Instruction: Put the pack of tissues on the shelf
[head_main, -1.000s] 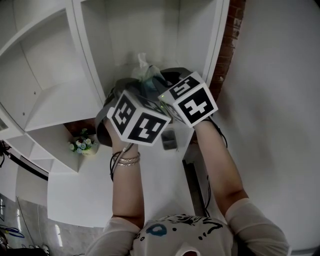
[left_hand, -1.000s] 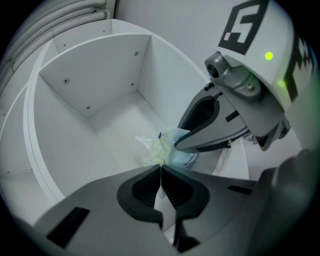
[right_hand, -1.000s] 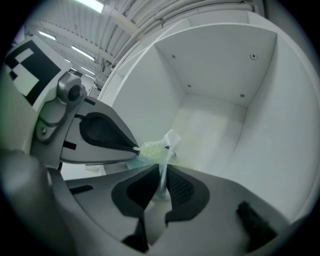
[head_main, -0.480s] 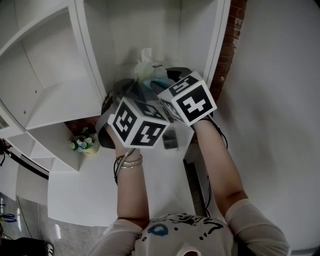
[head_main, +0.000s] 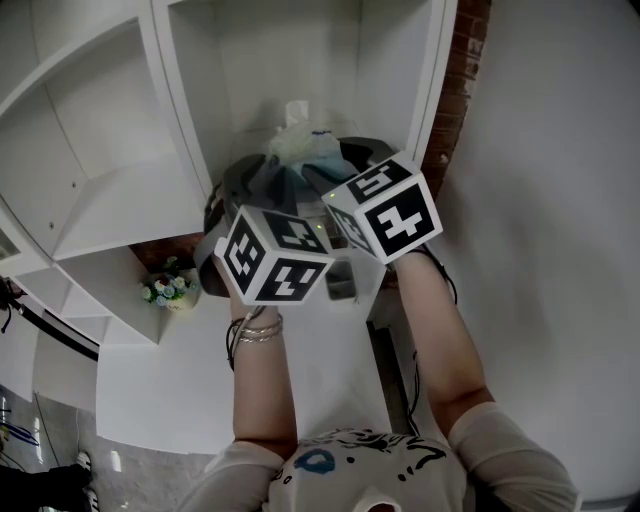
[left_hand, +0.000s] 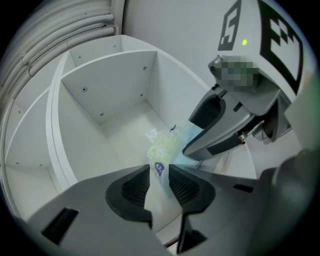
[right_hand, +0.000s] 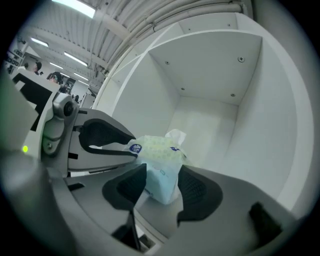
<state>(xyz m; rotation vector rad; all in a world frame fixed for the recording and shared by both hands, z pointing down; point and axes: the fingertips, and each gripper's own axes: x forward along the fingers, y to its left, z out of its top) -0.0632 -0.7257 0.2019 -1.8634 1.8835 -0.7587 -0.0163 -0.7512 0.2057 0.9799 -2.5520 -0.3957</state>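
Pack of tissues (right_hand: 161, 155) sat inside a compartment of the white shelf (head_main: 300, 60), the jaws of the right gripper (right_hand: 162, 170) opening around it and those of the left gripper (left_hand: 160, 172) opening off its end, neither squeezing.

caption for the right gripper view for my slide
Right claw opening with the pack of tissues between its jaws, inside a white shelf compartment.
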